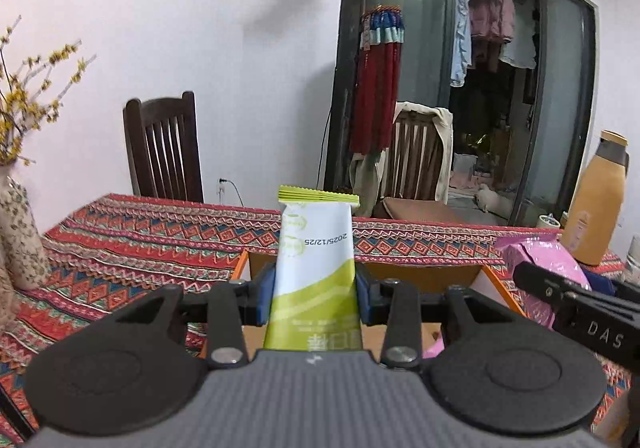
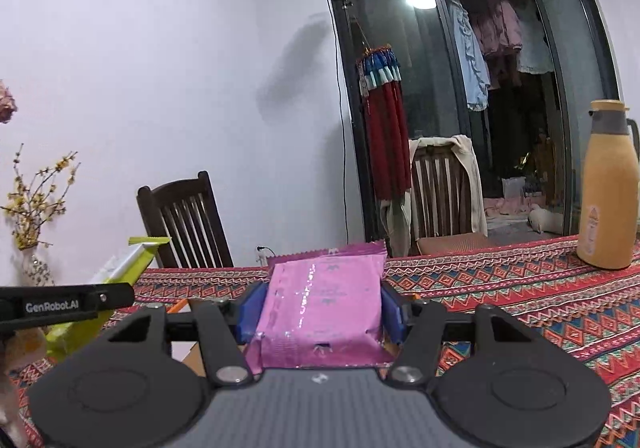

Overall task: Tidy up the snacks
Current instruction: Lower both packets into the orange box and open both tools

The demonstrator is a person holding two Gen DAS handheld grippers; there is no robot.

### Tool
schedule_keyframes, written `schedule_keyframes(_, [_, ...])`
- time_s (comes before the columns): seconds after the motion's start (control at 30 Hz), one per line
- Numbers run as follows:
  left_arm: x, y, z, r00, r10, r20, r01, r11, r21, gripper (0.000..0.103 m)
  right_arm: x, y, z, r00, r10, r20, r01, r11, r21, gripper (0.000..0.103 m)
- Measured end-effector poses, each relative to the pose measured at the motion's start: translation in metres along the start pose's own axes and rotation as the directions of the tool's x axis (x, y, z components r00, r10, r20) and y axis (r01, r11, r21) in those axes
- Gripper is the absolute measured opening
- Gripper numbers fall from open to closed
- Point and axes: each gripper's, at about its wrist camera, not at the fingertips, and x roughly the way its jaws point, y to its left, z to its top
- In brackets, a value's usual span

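We see the left gripper w/ blue pads clamped on a green-and-white snack packet, held upright above an orange-rimmed cardboard box on the patterned tablecloth. Date stamp on it reads "2025/12/25", upside down; other print too blurred to read. The right gripper pinches a pink snack pack btwn its pads, also above the table; its print is illegible. Gripper arms read "DAS" and "GenRobot.AI". A tan thermos stands far right; its label we can't read.
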Motion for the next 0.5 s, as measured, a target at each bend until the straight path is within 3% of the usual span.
schedule_keyframes(0.5, [0.05,0.018,-0.029,0.997,0.035,-0.067,-0.036,0.999,-0.016,0.04,0.041,0.0,-0.035,0.993,-0.01,-0.117,0.007,1.0,-0.023,0.059])
